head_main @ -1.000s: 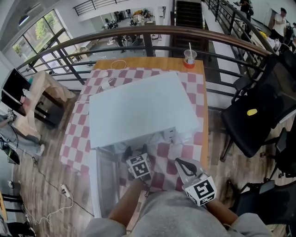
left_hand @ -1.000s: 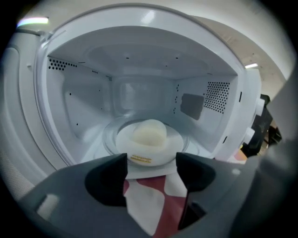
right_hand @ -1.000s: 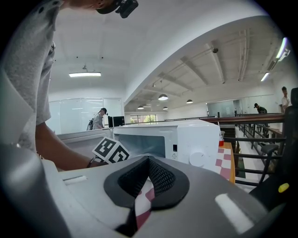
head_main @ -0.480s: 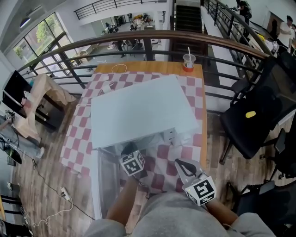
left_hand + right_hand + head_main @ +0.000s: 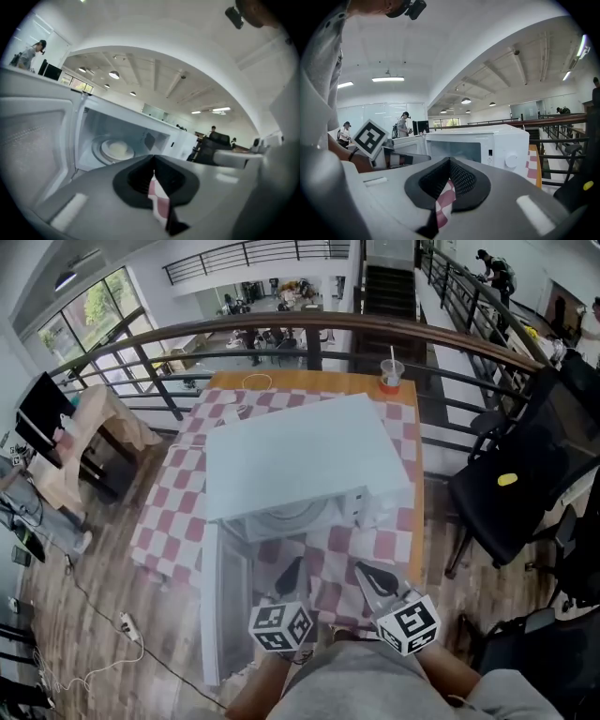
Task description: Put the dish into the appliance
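Left hand-held gripper point(image 5: 153, 160) and right hand-held gripper point(image 5: 450, 161) are sitting pinched together, empty; one dish point(image 5: 116, 149) lying inside one microwave point(image 5: 300, 460).

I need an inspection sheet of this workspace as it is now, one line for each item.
Surface: table under a checked cloth, mostly taken by the microwave.
Job's things: dish on the turntable inside; door open.
Clutter: cup with straw at the far edge.
Grippers: left tongs and right tongs both shut, empty.
Cables: white cable on the table; floor cord.
Surroundings: railing, black chair.
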Demonstrator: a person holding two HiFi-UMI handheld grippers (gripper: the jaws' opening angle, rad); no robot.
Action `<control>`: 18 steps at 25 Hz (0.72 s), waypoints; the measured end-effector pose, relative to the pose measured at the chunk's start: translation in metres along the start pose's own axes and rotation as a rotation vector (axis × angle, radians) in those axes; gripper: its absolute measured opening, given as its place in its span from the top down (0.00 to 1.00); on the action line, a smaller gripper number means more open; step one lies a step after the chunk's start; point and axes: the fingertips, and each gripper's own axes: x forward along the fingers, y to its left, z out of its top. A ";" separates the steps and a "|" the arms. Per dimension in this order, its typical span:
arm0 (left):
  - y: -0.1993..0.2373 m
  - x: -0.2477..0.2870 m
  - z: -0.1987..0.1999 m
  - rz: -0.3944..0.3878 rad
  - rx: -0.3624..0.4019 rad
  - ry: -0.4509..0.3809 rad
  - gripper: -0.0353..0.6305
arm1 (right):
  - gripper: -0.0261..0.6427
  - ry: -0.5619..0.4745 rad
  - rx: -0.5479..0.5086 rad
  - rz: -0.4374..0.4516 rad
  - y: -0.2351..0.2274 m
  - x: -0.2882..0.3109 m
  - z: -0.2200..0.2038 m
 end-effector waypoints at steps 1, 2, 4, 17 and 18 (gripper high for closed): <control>-0.010 -0.016 0.002 -0.025 0.015 -0.020 0.93 | 0.96 0.001 -0.003 -0.005 0.007 -0.006 -0.003; -0.019 -0.032 0.002 -0.040 0.039 -0.038 0.93 | 0.96 0.004 -0.003 -0.010 0.014 -0.013 -0.006; -0.032 -0.068 0.000 -0.059 0.089 -0.067 0.93 | 0.96 0.006 0.009 -0.018 0.030 -0.027 -0.013; -0.065 -0.266 -0.054 -0.058 0.112 -0.121 0.93 | 0.96 0.025 -0.009 -0.018 0.160 -0.130 -0.048; -0.068 -0.279 -0.058 -0.056 0.114 -0.123 0.93 | 0.96 0.026 -0.011 -0.021 0.169 -0.140 -0.050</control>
